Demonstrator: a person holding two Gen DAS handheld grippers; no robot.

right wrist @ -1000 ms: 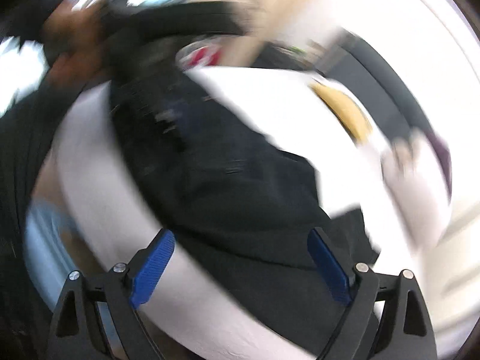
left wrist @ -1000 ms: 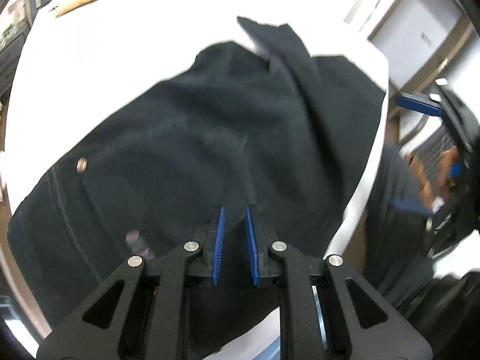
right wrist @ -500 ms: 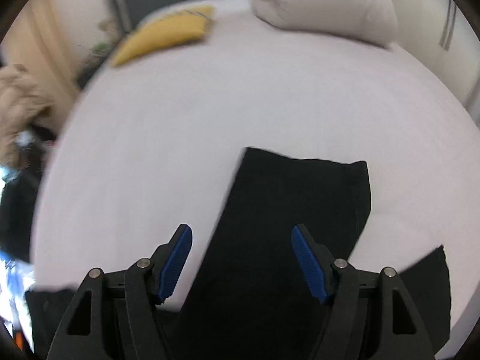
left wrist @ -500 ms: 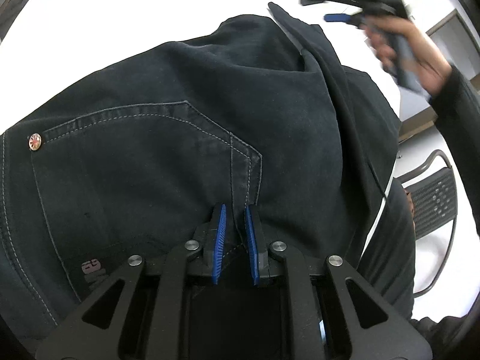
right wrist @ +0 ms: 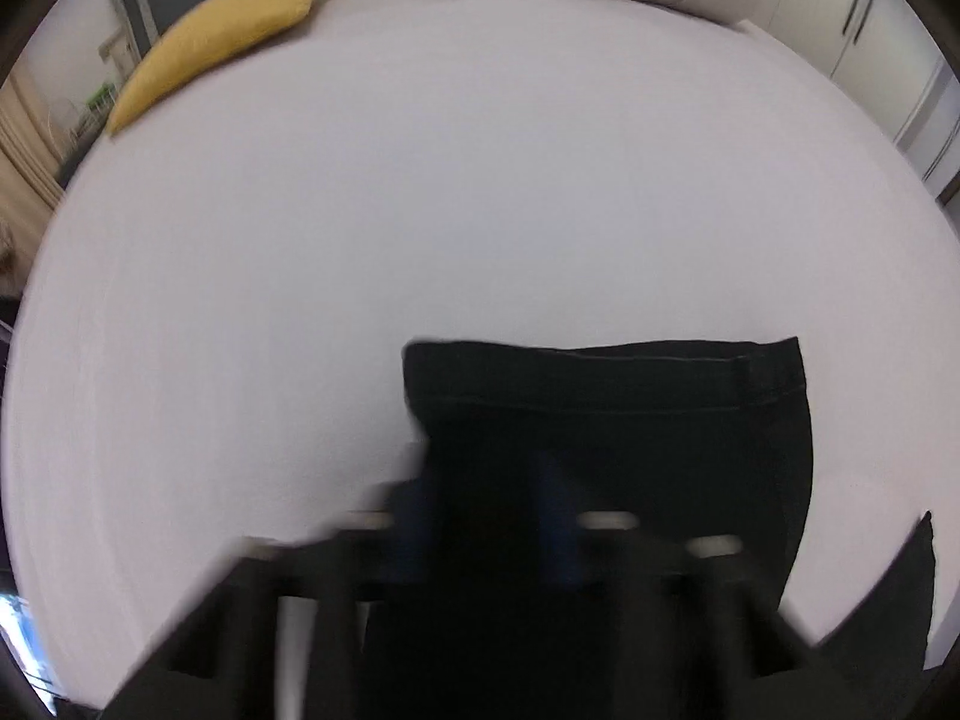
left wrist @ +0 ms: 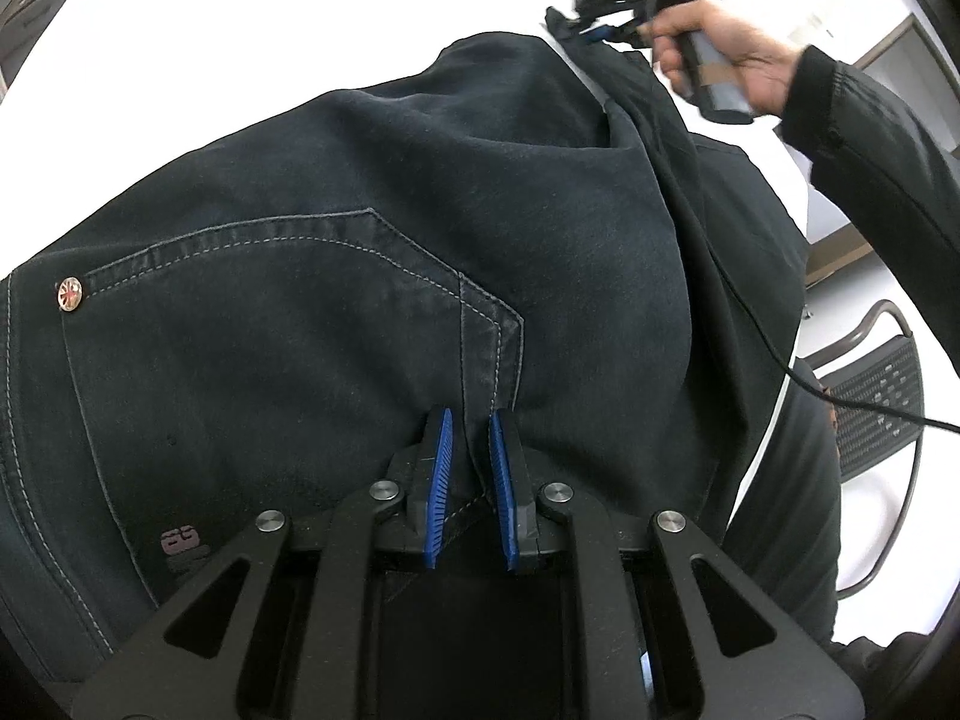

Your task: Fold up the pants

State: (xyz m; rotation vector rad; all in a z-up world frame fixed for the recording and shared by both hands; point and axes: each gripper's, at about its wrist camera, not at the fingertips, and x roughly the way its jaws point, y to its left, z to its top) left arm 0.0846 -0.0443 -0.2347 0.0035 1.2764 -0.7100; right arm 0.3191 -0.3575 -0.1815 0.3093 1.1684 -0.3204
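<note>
Pinching a seam fold by the back pocket [left wrist: 288,324], the left gripper [left wrist: 471,462] holds the dark pants [left wrist: 420,180] spread over the white bed [right wrist: 420,210]. The right gripper [right wrist: 486,516], blurred, sits at the leg hem; its jaw gap cannot be told. A yellow pillow [right wrist: 222,36] lies at eleven o'clock.

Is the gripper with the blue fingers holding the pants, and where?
Yes. The left gripper pinches the pants at the seam beside the back pocket.
</note>
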